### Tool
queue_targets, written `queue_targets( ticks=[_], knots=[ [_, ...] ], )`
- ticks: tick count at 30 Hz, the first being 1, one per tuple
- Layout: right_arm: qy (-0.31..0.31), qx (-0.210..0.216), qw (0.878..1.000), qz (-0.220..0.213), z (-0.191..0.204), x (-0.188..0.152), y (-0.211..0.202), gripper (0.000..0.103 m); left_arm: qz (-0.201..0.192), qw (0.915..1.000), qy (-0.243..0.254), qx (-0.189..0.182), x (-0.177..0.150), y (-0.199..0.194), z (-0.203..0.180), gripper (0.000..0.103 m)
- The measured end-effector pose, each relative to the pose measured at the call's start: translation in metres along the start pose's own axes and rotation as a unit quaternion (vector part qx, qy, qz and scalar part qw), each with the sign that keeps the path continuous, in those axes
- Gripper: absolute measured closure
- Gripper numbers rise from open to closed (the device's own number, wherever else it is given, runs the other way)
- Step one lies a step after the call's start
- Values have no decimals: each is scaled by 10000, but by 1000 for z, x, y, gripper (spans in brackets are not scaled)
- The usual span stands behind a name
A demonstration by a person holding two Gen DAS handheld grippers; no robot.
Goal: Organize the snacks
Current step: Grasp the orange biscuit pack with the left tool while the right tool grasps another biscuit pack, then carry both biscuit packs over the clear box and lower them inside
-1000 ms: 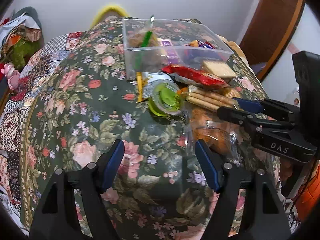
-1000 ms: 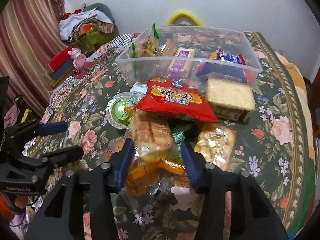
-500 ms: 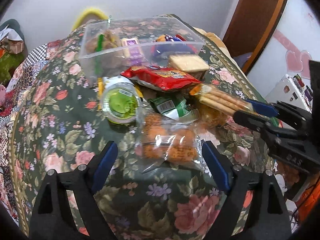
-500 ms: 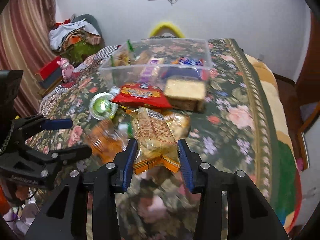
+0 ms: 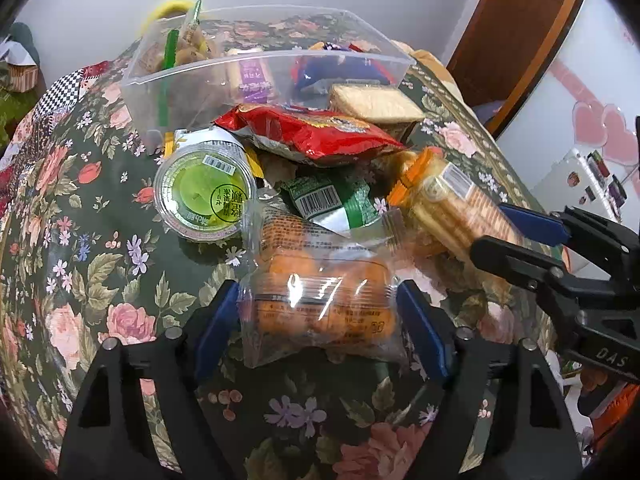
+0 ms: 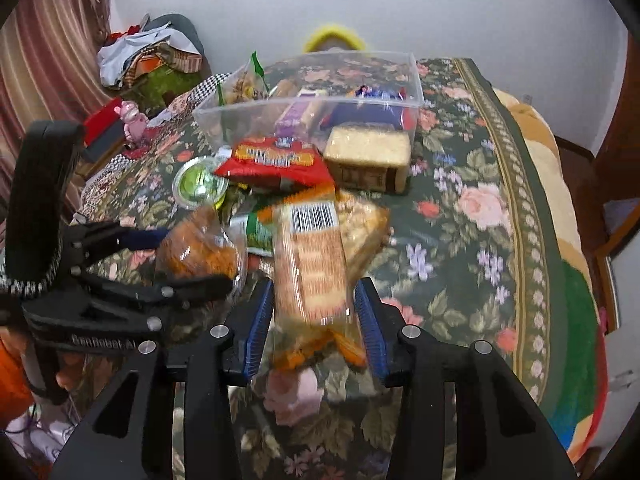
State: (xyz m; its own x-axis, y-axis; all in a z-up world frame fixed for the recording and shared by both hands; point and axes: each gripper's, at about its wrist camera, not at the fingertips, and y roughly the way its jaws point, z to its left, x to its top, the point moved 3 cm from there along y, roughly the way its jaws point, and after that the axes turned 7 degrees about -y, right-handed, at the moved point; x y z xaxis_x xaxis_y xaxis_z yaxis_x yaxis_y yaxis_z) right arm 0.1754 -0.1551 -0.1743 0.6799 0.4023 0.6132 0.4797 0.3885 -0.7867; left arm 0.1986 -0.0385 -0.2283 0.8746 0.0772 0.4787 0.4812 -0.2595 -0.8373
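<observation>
My left gripper stands around a clear bag of orange buns, one finger on each side and touching the bag; the bag also shows in the right wrist view. My right gripper is shut on a long pack of crackers and holds it above the table; the pack also shows in the left wrist view. A clear plastic bin with several snacks stands at the back. A red snack bag, a green jelly cup and a green packet lie before it.
A square pack of pale crackers lies beside the bin. The table has a dark floral cloth. A yellow chair back stands behind the table. Clothes are piled at the back left. A door is at the right.
My right gripper lifted the cracker pack off the pile and drew it back. My left gripper swung right and moved forward until its fingers closed in around the bun bag.
</observation>
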Motion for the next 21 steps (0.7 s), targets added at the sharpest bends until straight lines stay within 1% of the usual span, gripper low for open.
queue_targets(
  ticks=[1,2,3,5,8,11,16,21],
  knots=[
    [-27,-12,10000,-7,1,2,2,63,-18,10000,-14,-37,0,-1,1,28],
    [-49,-41,10000,-3,2,3,4,63,-19,10000,-4,-94,-1,-2,1,31],
    [-81,-70,9999,18,3,4,7,63,-16,9999,0,-139,-1,-3,1,37],
    [-98,-31,9999,78,5,3,13,63,-39,9998,-28,-195,-2,-6,2,41],
    [-59,-52,9999,108,6,1,16,70,-105,9995,-132,-250,-4,-12,7,47],
    [18,-62,10000,48,4,0,12,71,-122,9992,-150,-336,-5,-20,8,54],
    [160,-96,9997,-143,-2,6,-3,71,-338,9991,51,-252,-4,-42,2,57],
    [235,-132,9989,-389,-4,17,-19,71,-596,9979,47,-246,1,-64,-4,58]
  ],
)
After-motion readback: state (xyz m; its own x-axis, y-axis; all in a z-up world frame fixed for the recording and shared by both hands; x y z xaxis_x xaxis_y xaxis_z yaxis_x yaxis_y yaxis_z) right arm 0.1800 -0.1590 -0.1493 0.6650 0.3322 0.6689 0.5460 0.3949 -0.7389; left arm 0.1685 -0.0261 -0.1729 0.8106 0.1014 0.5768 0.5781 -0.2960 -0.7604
